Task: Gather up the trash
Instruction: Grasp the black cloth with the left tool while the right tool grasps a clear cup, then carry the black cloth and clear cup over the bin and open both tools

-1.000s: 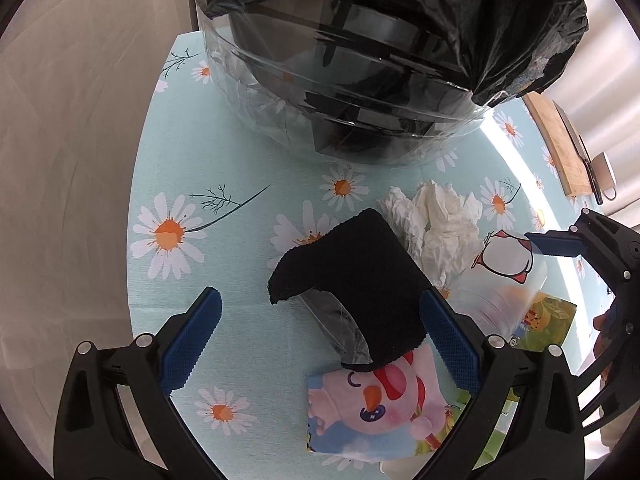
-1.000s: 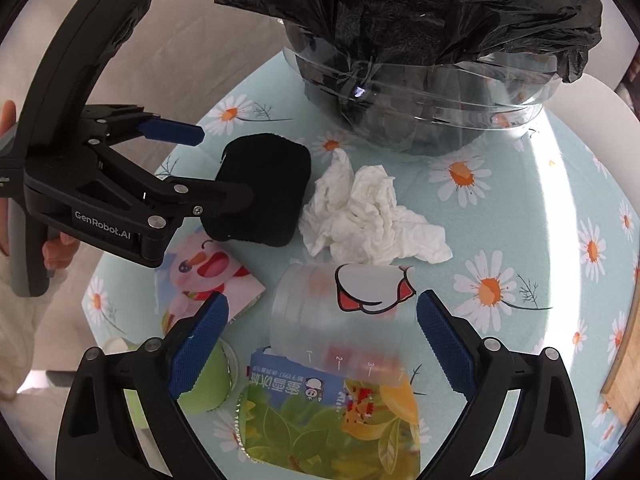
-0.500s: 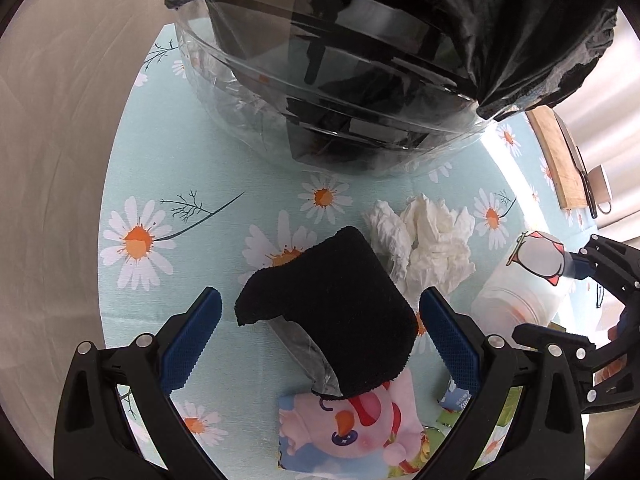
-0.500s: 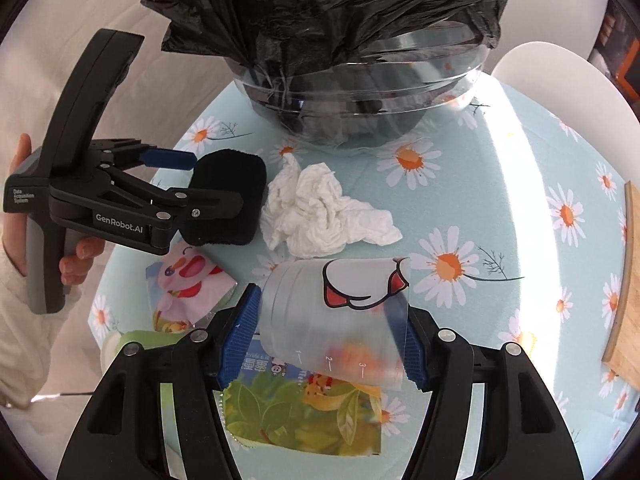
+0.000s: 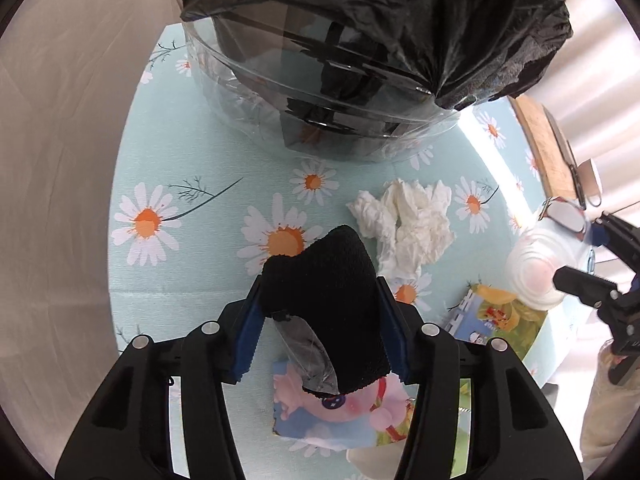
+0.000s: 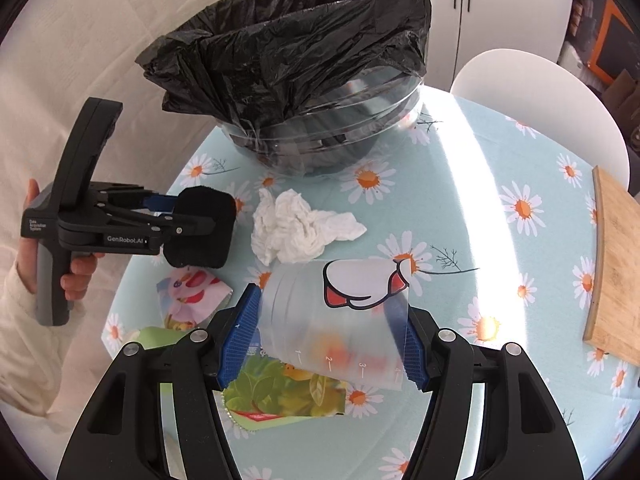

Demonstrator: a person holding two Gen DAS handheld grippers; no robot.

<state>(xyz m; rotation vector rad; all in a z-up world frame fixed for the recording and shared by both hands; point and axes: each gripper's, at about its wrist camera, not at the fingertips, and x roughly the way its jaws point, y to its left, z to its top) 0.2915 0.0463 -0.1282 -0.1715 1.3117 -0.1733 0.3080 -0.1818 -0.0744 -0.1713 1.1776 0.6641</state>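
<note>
Newly narrowed left tongs point(image 5: 320, 312) gripping black cloth point(image 5: 324, 276); right tongs point(image 6: 326, 332) clamped around frosted cup point(image 6: 336, 312).

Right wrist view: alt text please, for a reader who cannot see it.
The right gripper clamps a translucent plastic cup above a daisy tablecloth. The left gripper holds a black cloth near a bag-lined bin and crumpled tissue.

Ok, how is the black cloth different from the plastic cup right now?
The black cloth is soft, opaque and dark; the plastic cup is rigid, translucent and printed with a cartoon. The cloth sits in the left claw, while the cup sits in the right claw. The cloth droops from its grip; the cup lies tilted on its side. Both are clamped and lifted near the lined bin.
</note>
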